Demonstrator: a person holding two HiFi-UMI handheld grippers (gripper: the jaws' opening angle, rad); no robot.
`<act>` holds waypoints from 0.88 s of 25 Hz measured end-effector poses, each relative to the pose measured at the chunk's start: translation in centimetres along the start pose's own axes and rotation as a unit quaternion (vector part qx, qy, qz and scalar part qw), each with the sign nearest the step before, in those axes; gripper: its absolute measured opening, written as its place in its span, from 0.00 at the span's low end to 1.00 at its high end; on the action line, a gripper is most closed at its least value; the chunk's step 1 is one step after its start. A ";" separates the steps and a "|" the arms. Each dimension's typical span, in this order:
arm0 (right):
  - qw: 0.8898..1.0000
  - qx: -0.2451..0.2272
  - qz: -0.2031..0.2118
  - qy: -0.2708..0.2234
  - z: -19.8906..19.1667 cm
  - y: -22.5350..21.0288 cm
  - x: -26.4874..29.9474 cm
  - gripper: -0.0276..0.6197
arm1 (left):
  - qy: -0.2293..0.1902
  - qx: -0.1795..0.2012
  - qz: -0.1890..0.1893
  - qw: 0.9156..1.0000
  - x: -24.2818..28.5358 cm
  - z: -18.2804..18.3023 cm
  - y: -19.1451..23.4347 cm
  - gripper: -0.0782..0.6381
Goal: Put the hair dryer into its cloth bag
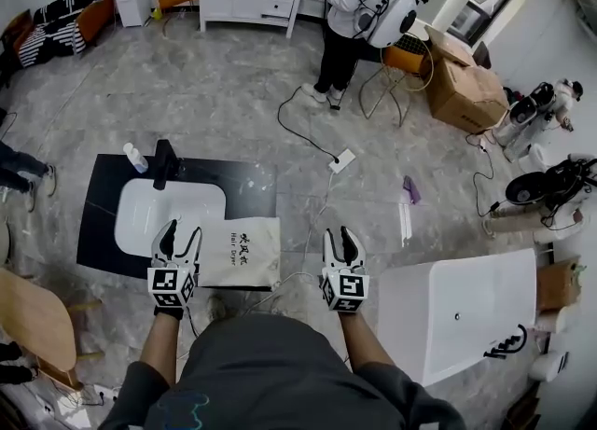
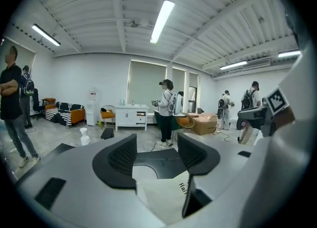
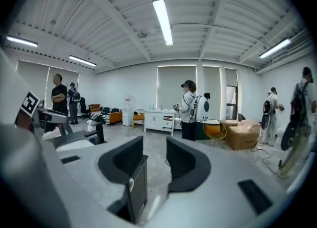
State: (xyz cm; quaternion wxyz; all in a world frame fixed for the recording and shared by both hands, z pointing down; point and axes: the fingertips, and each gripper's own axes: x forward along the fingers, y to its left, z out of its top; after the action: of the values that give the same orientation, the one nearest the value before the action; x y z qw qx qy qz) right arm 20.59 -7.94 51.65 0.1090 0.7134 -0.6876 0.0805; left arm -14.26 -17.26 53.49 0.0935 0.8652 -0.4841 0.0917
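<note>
Just right of the left tongs (image 1: 184,234), farther from the right tongs (image 1: 338,236), the cloth bag (image 1: 244,253) lay on the desk (image 1: 252,181). Both tongs hung released, empty. I saw no hair dryer; presumably it was inside.

Cream bag (image 1: 241,251), black lettering; black counter (image 1: 256,186), white basin (image 1: 173,214). Left gripper (image 1: 177,232) & right gripper (image 1: 340,235): white, black jaws, b/w square-marker cubes (image 1: 173,284). Floor (image 1: 215,102) grey marbled. Sofa (image 1: 65,13) at 11 o'clock: b/w stripes, orange side.

cream rectangular cloth bag, black lettering (image 1: 241,253) | lying flat, print up | at black counter's (image 1: 252,181) front edge, beside white basin (image 1: 168,214)
</note>
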 end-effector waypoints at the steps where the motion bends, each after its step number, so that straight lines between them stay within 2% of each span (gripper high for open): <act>1: 1.000 0.000 -0.002 0.001 0.0 0.1 -0.1 0.25 | -0.001 -0.001 -0.002 1.000 0.0 0.1 0.0 0.47; 10: 1.000 -0.011 0.009 -0.008 1.1 2.4 -0.3 0.25 | -0.018 0.007 -0.005 1.000 -0.6 1.4 -0.4 0.44; 16: 0.999 -0.013 0.027 -0.014 1.3 4.3 -0.1 0.22 | -0.031 0.021 0.002 0.999 -1.5 2.0 -0.9 0.29; 22: 0.999 -0.022 0.019 -0.016 1.1 4.8 0.2 0.06 | -0.035 0.035 0.010 0.999 -2.3 2.3 -1.0 0.11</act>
State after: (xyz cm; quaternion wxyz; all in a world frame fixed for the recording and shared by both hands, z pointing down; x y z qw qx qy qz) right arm 15.75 -8.59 50.90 0.1123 0.6988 -0.7042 0.0560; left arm -14.46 -15.44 50.60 0.0448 0.8657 -0.4922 0.0793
